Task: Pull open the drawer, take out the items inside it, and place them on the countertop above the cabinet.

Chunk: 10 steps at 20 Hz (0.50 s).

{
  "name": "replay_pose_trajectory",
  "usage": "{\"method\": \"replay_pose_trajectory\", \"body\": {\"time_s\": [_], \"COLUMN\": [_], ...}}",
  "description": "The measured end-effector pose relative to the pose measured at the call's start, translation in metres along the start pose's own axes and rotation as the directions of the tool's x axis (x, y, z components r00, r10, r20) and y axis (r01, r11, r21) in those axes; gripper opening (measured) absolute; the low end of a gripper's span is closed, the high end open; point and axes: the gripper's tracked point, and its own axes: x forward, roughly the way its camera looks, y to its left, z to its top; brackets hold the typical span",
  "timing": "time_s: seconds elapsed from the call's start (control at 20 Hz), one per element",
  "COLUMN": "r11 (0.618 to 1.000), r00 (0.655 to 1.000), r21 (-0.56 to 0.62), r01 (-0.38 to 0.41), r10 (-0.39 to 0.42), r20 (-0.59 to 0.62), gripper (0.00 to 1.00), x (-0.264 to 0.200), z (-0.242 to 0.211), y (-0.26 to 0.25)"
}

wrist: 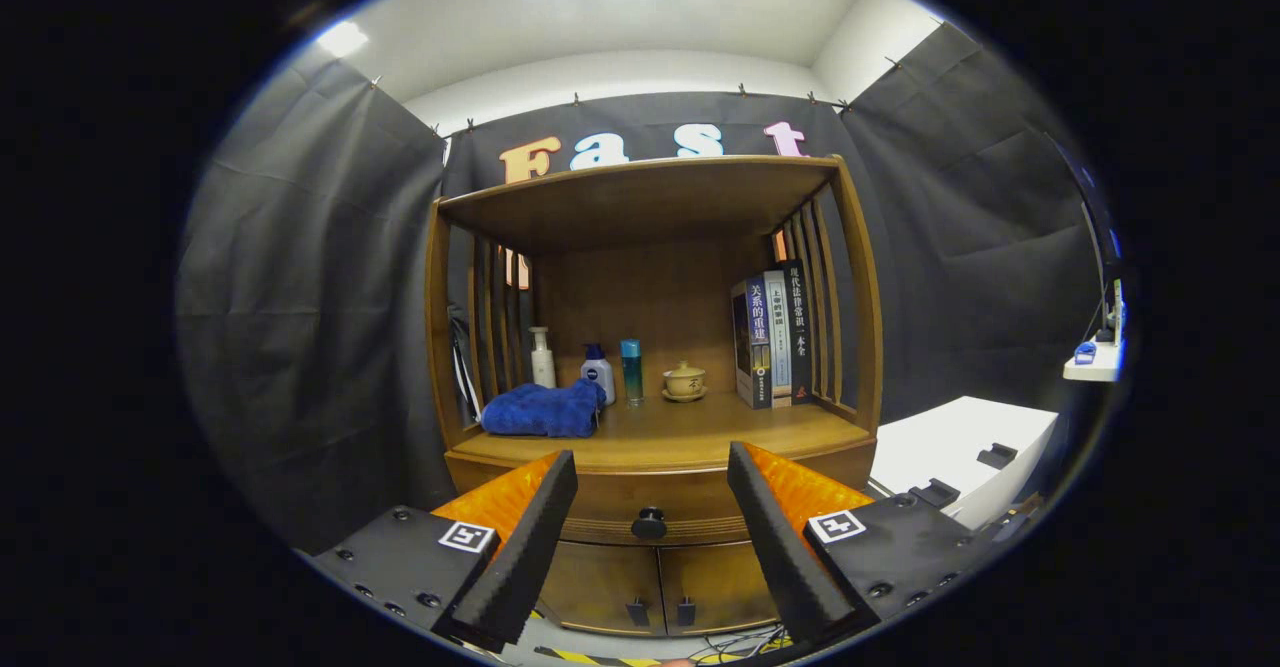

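A wooden cabinet stands ahead with a shut drawer (655, 507) under its countertop (690, 427). The drawer carries a dark round knob (649, 523), seen between my two fingers and some way beyond them. My gripper (652, 467) is open, nothing between the fingers, and apart from the cabinet. The drawer's contents are hidden.
On the countertop lie a blue cloth (545, 410), a white pump bottle (541, 357), a white and blue bottle (597, 372), a teal bottle (631, 370), a small lidded cup (685, 381) and upright books (772, 335). Two small doors (655, 587) sit below. A white table (965, 452) stands to the right.
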Motion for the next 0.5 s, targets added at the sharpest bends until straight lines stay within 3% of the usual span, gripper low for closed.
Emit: {"method": "replay_pose_trajectory", "body": {"time_s": [0.5], "r11": [0.998], "r00": [0.999], "r21": [-0.065], "r01": [0.011], "r10": [-0.013], "r20": [-0.039], "gripper": [0.98], "x": [0.065], "z": [-0.042], "y": [0.009]}}
